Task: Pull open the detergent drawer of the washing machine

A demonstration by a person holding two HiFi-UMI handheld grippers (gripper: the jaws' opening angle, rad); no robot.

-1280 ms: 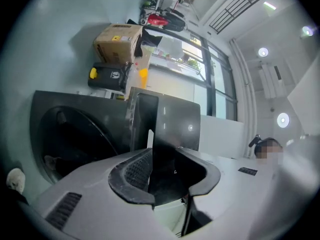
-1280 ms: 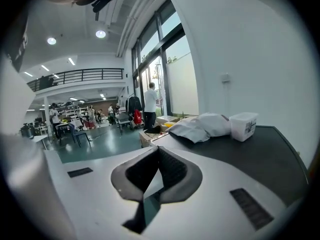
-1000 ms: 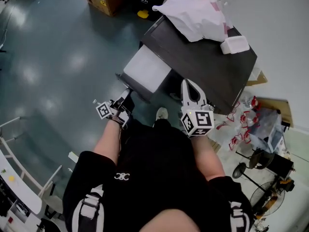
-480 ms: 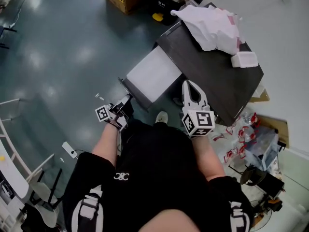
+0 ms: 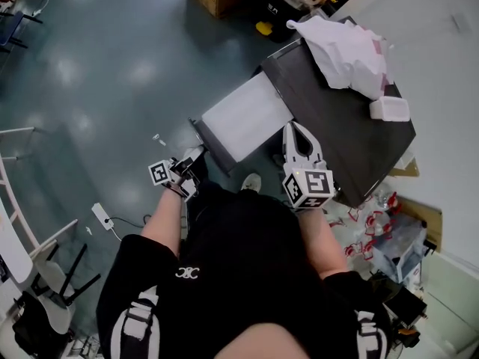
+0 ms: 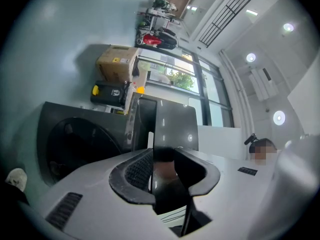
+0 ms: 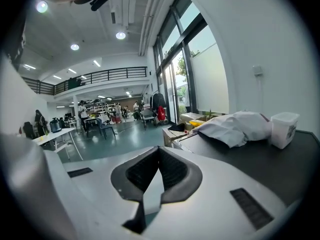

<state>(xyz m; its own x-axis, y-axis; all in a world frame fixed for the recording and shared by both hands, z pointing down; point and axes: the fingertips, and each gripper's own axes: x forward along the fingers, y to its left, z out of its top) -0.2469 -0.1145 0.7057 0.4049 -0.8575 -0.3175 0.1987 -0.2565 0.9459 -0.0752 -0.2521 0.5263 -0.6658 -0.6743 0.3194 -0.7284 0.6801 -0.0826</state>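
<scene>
Drawer [image 5: 247,114] stood well out, near-left of washer [image 5: 337,144]. Left gripper [image 6: 164,154] pinched its dark front. Right gripper [image 7: 159,154] jaws pressed together, empty. We judged the risks: overpull could unseat drawer, skewed tug could slip the pinch.

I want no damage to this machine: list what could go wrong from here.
1. The detergent drawer already stands far out of the washing machine; the left gripper, shut on its front, might pull it clear out.
2. A jerk could shift the white container near the top's edge.
</scene>
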